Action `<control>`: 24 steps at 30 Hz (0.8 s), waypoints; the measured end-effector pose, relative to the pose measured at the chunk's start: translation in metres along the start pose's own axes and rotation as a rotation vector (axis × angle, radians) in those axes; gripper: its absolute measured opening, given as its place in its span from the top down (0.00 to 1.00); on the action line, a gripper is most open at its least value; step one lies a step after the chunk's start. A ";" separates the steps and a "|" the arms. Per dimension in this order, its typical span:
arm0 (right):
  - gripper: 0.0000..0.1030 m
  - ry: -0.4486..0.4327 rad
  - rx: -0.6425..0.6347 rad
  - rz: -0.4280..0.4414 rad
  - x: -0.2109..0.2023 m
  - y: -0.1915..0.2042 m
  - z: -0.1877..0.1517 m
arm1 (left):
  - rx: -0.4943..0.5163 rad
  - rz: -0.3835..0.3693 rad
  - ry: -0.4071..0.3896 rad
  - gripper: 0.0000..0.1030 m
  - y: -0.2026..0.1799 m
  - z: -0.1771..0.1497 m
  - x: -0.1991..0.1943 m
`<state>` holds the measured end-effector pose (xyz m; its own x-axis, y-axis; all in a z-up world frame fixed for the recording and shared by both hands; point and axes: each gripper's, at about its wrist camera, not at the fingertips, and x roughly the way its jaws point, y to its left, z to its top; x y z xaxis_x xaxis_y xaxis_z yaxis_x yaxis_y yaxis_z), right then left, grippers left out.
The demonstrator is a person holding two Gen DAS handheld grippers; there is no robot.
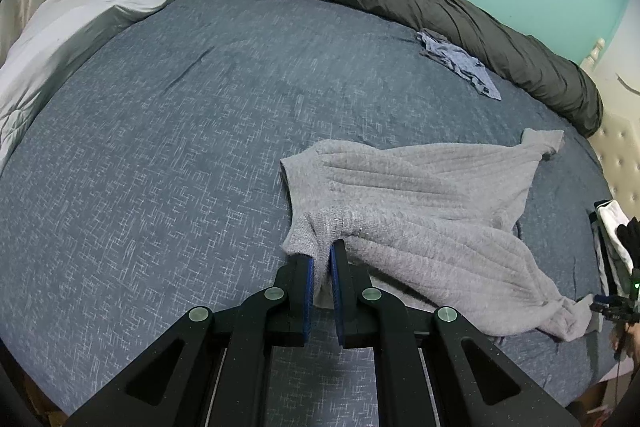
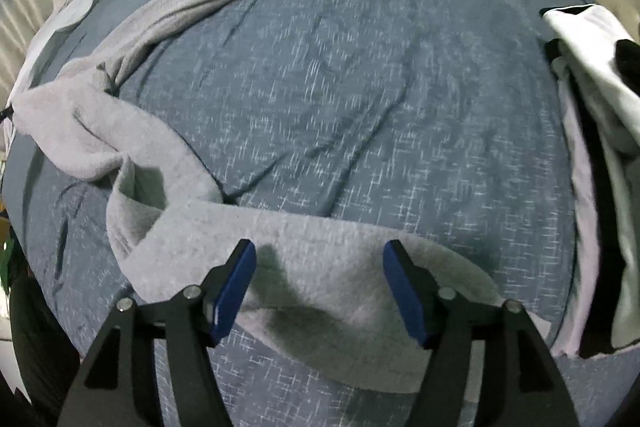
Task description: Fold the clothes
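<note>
A grey ribbed knit sweater (image 1: 420, 211) lies spread on the blue patterned bed cover (image 1: 160, 147). My left gripper (image 1: 322, 251) is shut on a fold of its near left edge, with the knit pinched between the blue pads. In the right wrist view the same sweater (image 2: 312, 279) runs in a long band from the far edge of the bed down to the foreground. My right gripper (image 2: 319, 255) hangs just over that near part. Its jaws stand wide apart and the pads press on nothing.
A rolled dark grey duvet (image 1: 420, 7) lines the far side of the bed, with a small blue garment (image 1: 460, 65) beside it. A light grey blanket (image 1: 100, 7) is bunched at the far left. A pile of white and black clothes (image 2: 592, 107) lies at the right edge.
</note>
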<state>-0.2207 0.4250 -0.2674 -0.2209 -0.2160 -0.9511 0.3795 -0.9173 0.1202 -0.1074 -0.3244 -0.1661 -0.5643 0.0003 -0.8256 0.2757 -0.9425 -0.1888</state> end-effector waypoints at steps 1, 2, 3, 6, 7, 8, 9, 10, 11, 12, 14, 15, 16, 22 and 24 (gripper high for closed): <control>0.34 0.012 -0.012 0.001 0.005 0.002 -0.001 | 0.001 0.001 0.001 0.92 0.000 0.000 0.000; 0.34 0.025 -0.024 0.001 0.009 0.003 -0.002 | 0.002 0.003 0.003 0.92 0.000 0.000 0.001; 0.34 0.040 -0.034 0.004 0.015 0.005 -0.003 | 0.001 0.004 0.003 0.92 0.000 0.000 0.001; 0.34 0.067 -0.068 -0.002 0.027 0.012 -0.009 | 0.002 0.007 0.006 0.92 0.000 -0.001 0.001; 0.35 0.072 -0.082 -0.007 0.031 0.015 -0.012 | 0.003 0.008 0.007 0.92 0.000 -0.001 0.001; 0.43 0.075 -0.095 -0.009 0.033 0.018 -0.014 | 0.002 0.008 0.007 0.92 0.000 -0.001 0.002; 0.48 0.075 -0.104 -0.008 0.035 0.020 -0.016 | 0.001 0.008 0.008 0.92 0.000 -0.002 0.002; 0.55 0.070 -0.111 -0.009 0.035 0.022 -0.017 | 0.001 0.008 0.008 0.92 0.000 -0.002 0.002; 0.61 0.063 -0.116 -0.011 0.035 0.024 -0.019 | 0.000 0.008 0.009 0.92 0.000 -0.003 0.002; 0.64 0.056 -0.121 -0.014 0.036 0.026 -0.021 | 0.000 0.009 0.009 0.92 0.000 -0.003 0.003; 0.81 0.051 -0.123 -0.031 0.039 0.029 -0.023 | -0.002 0.007 0.010 0.92 0.000 -0.003 0.002; 0.84 0.050 -0.123 -0.039 0.040 0.030 -0.024 | -0.002 0.006 0.010 0.92 0.001 -0.003 0.002; 0.87 0.047 -0.121 -0.043 0.041 0.031 -0.025 | -0.002 0.006 0.011 0.92 0.001 -0.003 0.002; 0.93 -0.027 -0.118 -0.048 0.021 0.030 -0.028 | -0.002 0.001 0.010 0.92 0.002 -0.003 0.001; 0.93 -0.070 -0.108 -0.052 0.008 0.027 -0.027 | -0.003 -0.001 0.009 0.92 0.002 -0.003 0.000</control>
<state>-0.1878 0.4074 -0.2791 -0.3035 -0.1952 -0.9326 0.4599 -0.8873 0.0361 -0.1045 -0.3251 -0.1682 -0.5578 0.0040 -0.8300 0.2775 -0.9416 -0.1910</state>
